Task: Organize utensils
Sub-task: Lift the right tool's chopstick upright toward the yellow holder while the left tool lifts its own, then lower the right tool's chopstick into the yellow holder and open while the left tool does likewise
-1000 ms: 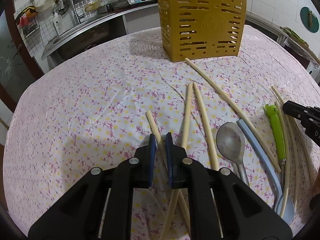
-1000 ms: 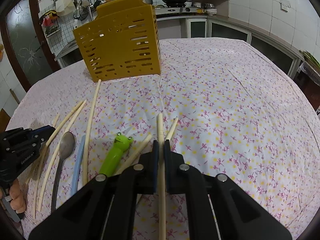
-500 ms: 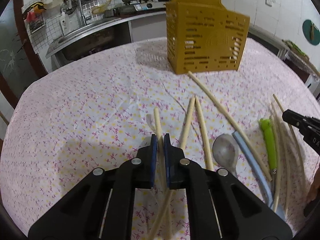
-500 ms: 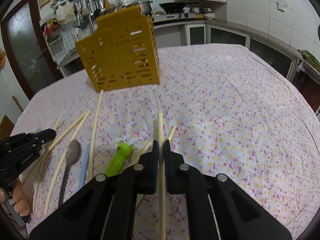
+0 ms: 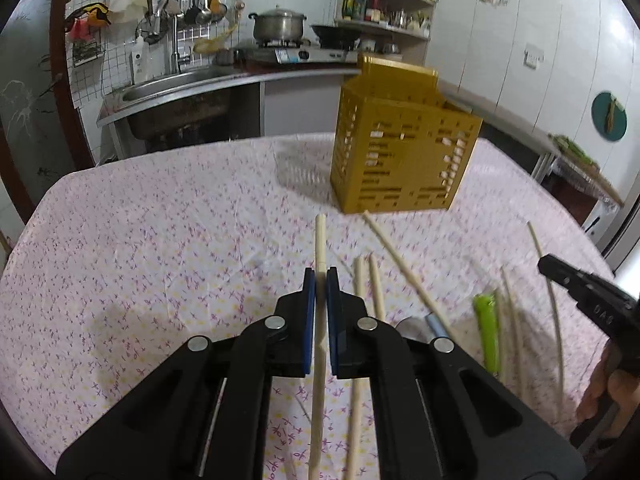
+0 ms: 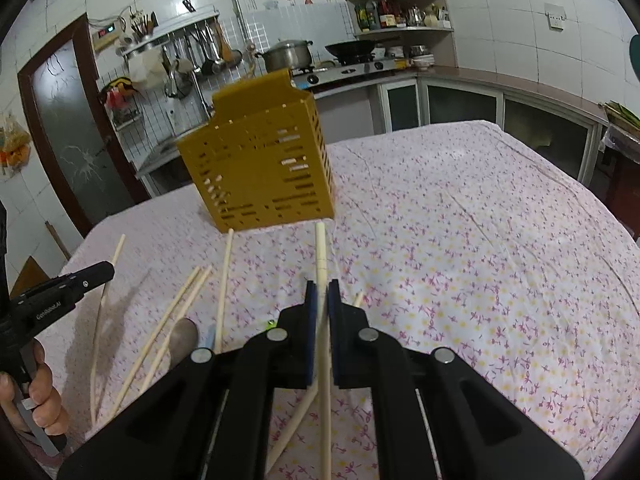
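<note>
The left gripper (image 5: 321, 276) jaws are pinching one chopstick (image 5: 320, 240); the right gripper (image 6: 322, 290) jaws are pinching another chopstick (image 6: 320, 252). Both are pointing toward the yellow holder (image 5: 404, 148) standing farther back on the table (image 5: 160, 240).

right tongs (image 6: 321, 292) clamped on a chopstick (image 6: 320, 252), yellow utensil holder (image 6: 260, 178) beyond, floral tablecloth (image 6: 460, 240)

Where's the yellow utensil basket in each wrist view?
Left wrist: the yellow basket stands upper right of centre, at the far side of the table, beyond the chopsticks.
Right wrist: the basket sits upper left of centre.
Shared landmark: the steel pot on the stove behind it.
</note>
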A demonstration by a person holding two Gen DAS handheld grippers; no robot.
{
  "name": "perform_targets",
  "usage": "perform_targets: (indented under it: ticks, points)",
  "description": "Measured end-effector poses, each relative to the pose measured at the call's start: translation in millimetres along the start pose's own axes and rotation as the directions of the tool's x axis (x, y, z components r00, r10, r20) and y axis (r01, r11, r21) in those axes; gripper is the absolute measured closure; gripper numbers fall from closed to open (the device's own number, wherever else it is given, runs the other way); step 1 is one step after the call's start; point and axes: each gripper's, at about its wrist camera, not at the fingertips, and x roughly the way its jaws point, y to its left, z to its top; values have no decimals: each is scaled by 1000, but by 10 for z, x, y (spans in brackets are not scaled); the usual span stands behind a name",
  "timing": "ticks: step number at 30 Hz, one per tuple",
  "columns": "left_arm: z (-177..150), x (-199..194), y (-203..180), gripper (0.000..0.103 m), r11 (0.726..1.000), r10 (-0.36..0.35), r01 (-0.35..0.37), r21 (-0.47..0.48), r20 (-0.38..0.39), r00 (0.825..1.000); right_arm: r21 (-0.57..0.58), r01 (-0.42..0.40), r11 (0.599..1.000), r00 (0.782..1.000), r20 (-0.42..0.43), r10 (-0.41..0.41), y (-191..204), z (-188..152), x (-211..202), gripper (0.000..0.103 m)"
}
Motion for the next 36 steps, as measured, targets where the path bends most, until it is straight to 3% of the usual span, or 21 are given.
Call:
perform_targets:
  ticks: [12,21,28,36]
  points:
    - [84,-292,39,99,997,-67,69,-24,90,994,-29,-26,999,992,121,30,87,76,-256,97]
    - [210,-559,-17,99,997,-79,81,-6,177,981,-46,-36,998,982,183,43,164,275,-457,97]
    - [433,-648,-70,99,997,-76,80,-9,245,967,-67,-25,997,967,252,41,248,503,-530,97]
    - [764,-555,-198,99,995,-95,97,8,280,955,-72,-17,997,931,362,42,311,875,-476,97]
